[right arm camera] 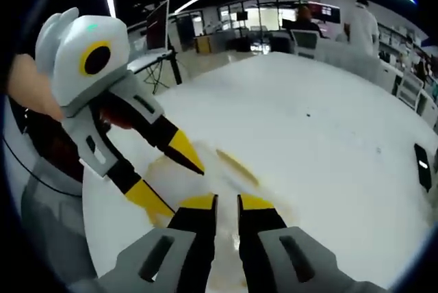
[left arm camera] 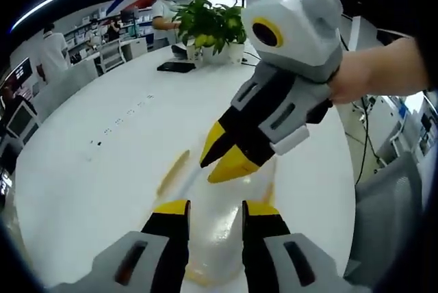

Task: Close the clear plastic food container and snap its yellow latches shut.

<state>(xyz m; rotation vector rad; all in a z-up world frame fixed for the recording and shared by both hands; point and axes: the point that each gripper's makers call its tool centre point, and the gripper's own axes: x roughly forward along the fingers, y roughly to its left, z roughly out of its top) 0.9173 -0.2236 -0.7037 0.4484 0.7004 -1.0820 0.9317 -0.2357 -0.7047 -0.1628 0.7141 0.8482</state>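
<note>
The clear plastic container [left arm camera: 222, 228] lies on the white table, washed out and hard to tell from the tabletop. One yellow latch [left arm camera: 174, 172] runs along its left side, and the same kind of latch [right arm camera: 237, 166] shows beyond my right jaws. My left gripper [left arm camera: 215, 207] stands open over the container's near end. My right gripper [left arm camera: 224, 159] comes in from the right with its yellow tips together, just above the lid. In the right gripper view my own gripper [right arm camera: 227, 202] has its jaws almost touching, and the left gripper [right arm camera: 166, 173] is spread wide beside the container.
The long white table [left arm camera: 102, 170] stretches away, with potted plants [left arm camera: 209, 22] and a black flat object [left arm camera: 174, 67] at its far end. A dark device [right arm camera: 422, 166] lies near the table's right edge. People and desks stand in the background.
</note>
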